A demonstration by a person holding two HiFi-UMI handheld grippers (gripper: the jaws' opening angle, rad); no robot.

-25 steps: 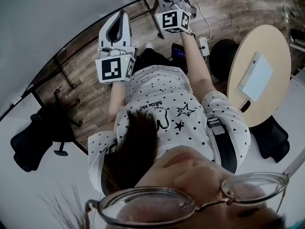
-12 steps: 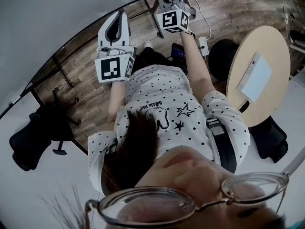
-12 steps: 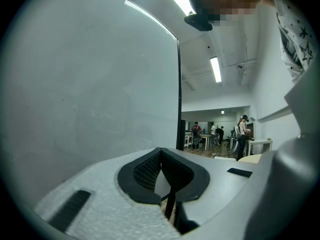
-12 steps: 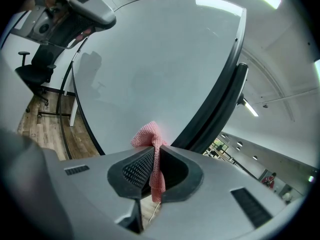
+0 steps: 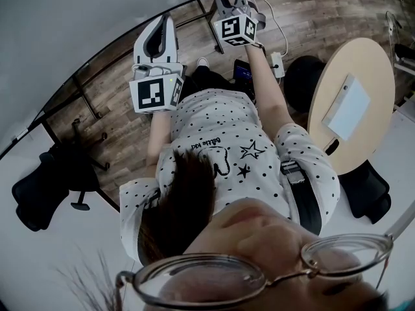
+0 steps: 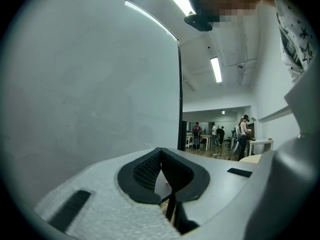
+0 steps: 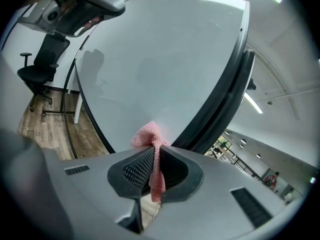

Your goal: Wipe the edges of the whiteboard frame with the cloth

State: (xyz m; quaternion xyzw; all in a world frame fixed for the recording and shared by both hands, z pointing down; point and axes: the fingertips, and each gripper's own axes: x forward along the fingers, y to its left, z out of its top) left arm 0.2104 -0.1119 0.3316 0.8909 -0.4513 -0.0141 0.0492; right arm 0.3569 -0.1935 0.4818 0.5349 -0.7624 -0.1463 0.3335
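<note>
Whiteboard (image 5: pixel 71 24) face fills far left: solid wall ahead of left hand-held gripper (image 6: pixel 161 156), no way through. Black frame (image 7: pixel 227 94) edge runs just beside right hand-held gripper (image 7: pixel 154 151), cloth (image 7: pixel 149 134) filling its jaws; open room past frame on right. Stand bars (image 5: pixel 87 92) cross wooden floor (image 5: pixel 318 11) below board. Office chair (image 5: pixel 42 190) blocks near left. Round worktop (image 5: pixel 373 57) and dark stool (image 5: pixel 303 76) crowd right. Power strip (image 5: pixel 279 60) lies on floor between stool and stand.

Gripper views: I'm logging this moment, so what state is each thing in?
Right gripper: shut on the pink cloth.
Left gripper: shut, empty.
Pink cloth: pinched, bunched tip sticking out.
Whiteboard: upright, surface blank.
</note>
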